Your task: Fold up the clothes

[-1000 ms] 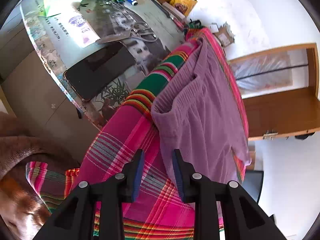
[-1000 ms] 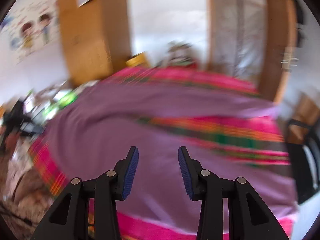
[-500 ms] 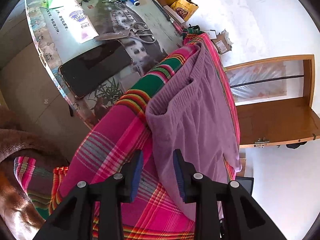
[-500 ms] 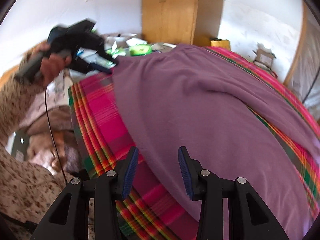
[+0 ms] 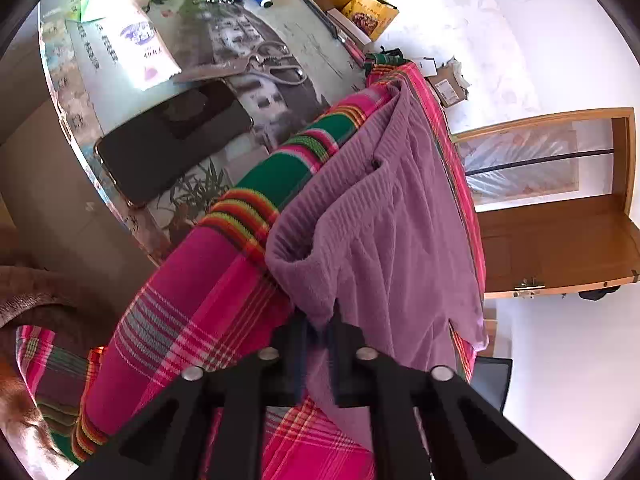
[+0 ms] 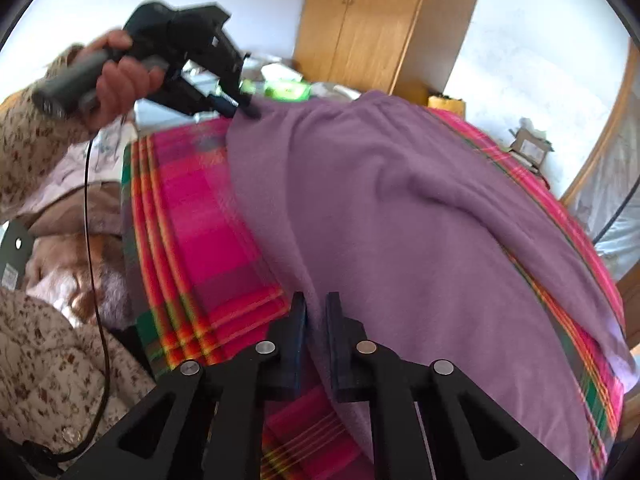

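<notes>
Purple garment (image 5: 384,220), ribbed knit, fills the frame centre over my pink plaid cloth (image 5: 200,292). My left gripper (image 5: 318,340) pinches its near corner; my right gripper (image 6: 316,332) clamps its lower edge. Smooth black phone (image 5: 172,140) lies upper left on the table (image 5: 224,32).

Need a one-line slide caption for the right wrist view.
Right gripper and left gripper each pinch an edge of the purple garment spread over the pink plaid cloth.
</notes>
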### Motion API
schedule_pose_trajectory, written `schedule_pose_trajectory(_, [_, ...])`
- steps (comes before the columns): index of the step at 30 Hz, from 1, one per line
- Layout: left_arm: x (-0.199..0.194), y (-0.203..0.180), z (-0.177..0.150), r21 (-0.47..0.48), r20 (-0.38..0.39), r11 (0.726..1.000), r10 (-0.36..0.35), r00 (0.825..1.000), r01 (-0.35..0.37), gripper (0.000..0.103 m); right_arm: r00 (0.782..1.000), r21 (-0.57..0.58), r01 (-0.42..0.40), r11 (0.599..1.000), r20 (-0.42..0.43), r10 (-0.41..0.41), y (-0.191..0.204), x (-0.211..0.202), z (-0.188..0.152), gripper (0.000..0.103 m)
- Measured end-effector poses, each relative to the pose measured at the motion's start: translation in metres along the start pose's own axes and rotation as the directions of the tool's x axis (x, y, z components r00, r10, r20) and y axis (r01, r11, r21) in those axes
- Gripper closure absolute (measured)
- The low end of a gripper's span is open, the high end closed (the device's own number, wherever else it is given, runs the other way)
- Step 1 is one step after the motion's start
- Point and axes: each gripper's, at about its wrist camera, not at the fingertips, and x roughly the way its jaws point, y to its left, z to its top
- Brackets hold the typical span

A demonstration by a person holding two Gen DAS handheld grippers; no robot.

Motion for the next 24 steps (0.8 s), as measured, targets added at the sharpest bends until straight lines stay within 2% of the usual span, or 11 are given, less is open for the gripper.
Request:
schedule_pose_trajectory(4, [-0.006,-0.011,0.005,0.005,0.027,1.000,-0.020,0.999,0.020,0.100,0.994,0.056,0.063,0.996,0.081,-0.068,-0.020,-0.023,0.010,0.098])
schedule_pose_trajectory(8, [-0.024,-0.042,0.014,0.053,0.088,0.997,-0.058,0.994,0.053,0.101,0.982,0.092,0.107,0.990,0.149,-0.120,-0.040,-0.046,0.025,0.099])
schedule_pose_trajectory(11, [-0.042,-0.067,0.024,0.068,0.128,0.992,-0.115,0.985,0.107,0.101,0.956,0.095,0.179,0.979,0.219,-0.196,-0.049,-0.070,0.042,0.100])
schedule_pose_trajectory(15, [-0.060,-0.094,0.029,0.110,0.162,0.979,-0.187,0.969,0.170,0.101,0.923,0.121,0.211,0.970,0.301,-0.239,-0.060,-0.102,0.062,0.100])
schedule_pose_trajectory(18, [-0.065,-0.101,0.026,0.131,0.175,0.975,-0.198,0.964,0.177,0.101,0.935,0.088,0.182,0.979,0.294,-0.200,-0.055,-0.107,0.064,0.100])
schedule_pose_trajectory(20, [-0.064,-0.098,0.027,0.116,0.169,0.978,-0.191,0.967,0.173,0.101,0.949,0.073,0.191,0.979,0.243,-0.203,-0.051,-0.095,0.053,0.099])
schedule_pose_trajectory(21, [-0.062,-0.095,0.027,0.105,0.167,0.979,-0.189,0.968,0.173,0.101,0.954,0.065,0.195,0.979,0.217,-0.205,-0.049,-0.090,0.047,0.096])
schedule_pose_trajectory(23, [-0.062,-0.092,0.028,0.095,0.166,0.981,-0.185,0.969,0.171,0.101,0.964,0.048,0.203,0.978,0.166,-0.209,-0.044,-0.078,0.036,0.078])
schedule_pose_trajectory(24, [-0.062,-0.091,0.028,0.093,0.166,0.981,-0.183,0.969,0.169,0.101,0.968,0.045,0.200,0.979,0.144,-0.205,-0.043,-0.073,0.030,0.076])
